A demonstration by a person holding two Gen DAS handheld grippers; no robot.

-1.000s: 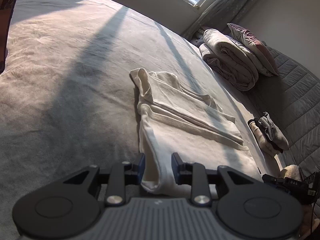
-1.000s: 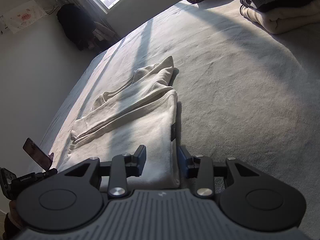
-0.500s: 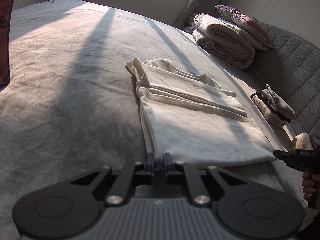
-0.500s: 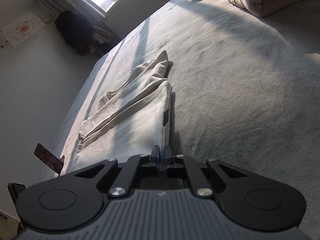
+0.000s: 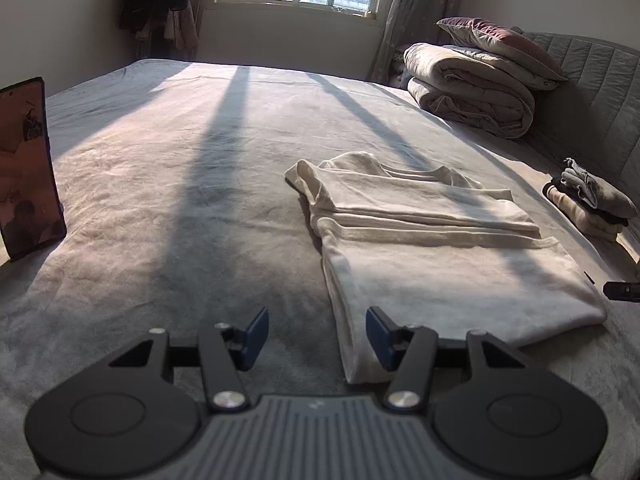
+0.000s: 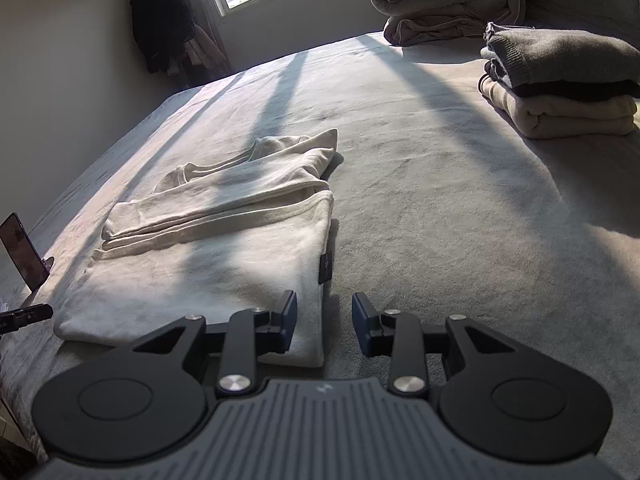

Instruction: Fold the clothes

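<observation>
A cream long-sleeved shirt [image 5: 432, 264] lies partly folded on the grey bed, sleeves laid across its upper half. In the right wrist view the same shirt [image 6: 208, 256] shows a small dark label on its right edge. My left gripper [image 5: 316, 334] is open just above the shirt's near left corner, its right finger over the fabric edge and nothing held. My right gripper [image 6: 325, 326] is also open, hovering at the shirt's near right corner with its left finger over the cloth. The tip of the other gripper peeks in at the edge of each view.
A stack of folded clothes [image 6: 560, 84] sits on the bed to the right, also seen as a small pile [image 5: 592, 204]. A rolled quilt [image 5: 472, 92] and pillow lie by the padded headboard. A phone [image 5: 28, 164] stands propped at the bed's left edge.
Both grippers were shut half a second ago and now stand open. Both have pulled back and lifted, leaving the shirt's near hem flat on the bed.
</observation>
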